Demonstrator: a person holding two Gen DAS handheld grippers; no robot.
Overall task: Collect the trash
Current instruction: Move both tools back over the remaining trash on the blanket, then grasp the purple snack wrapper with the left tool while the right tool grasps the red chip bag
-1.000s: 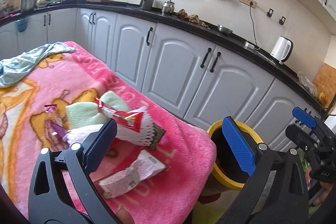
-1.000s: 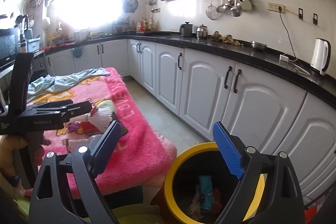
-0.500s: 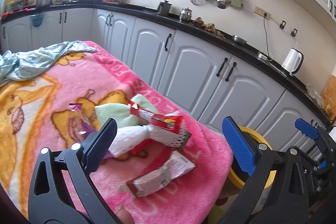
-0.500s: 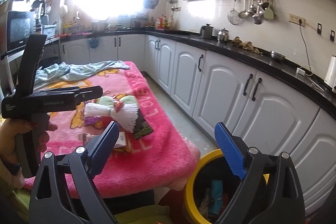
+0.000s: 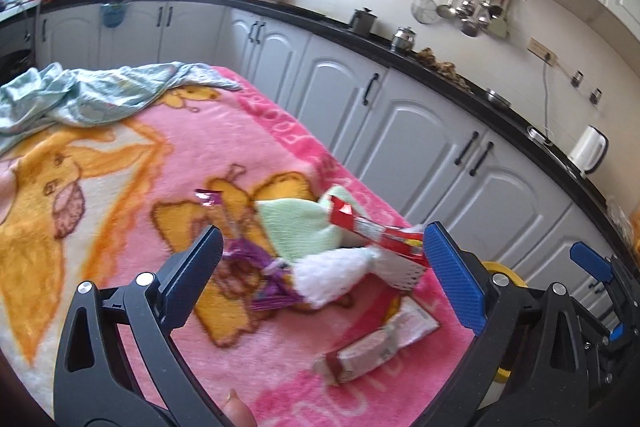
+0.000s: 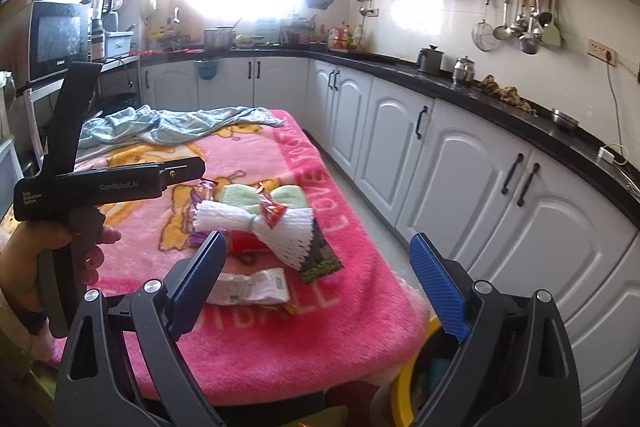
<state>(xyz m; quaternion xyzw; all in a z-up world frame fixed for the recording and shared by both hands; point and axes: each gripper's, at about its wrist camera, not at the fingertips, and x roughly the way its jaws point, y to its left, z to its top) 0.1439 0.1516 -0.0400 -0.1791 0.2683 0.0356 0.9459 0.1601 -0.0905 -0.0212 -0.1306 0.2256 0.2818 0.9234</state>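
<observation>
Wrappers [image 5: 376,349] and foam net [image 6: 256,223] lie light, crinkly and slippery on the pink-blanketed bench [image 6: 280,339] beside the bin [image 5: 500,273]; both grippers' [image 5: 320,269] [image 6: 318,285] fingers gape empty, so pinch a flat edge.

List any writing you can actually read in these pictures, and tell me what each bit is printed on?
"GenRobot.AI": side of the left gripper, seen in the right wrist view.
"Data Annotation System", roughly: small print at that gripper's rear, barely legible.
"LOVE", partly: pink blanket border; its other letters are cut off.
Microwave brand: too small.
Pale wrapper print: blurred.
Red wrapper: blurred.
</observation>
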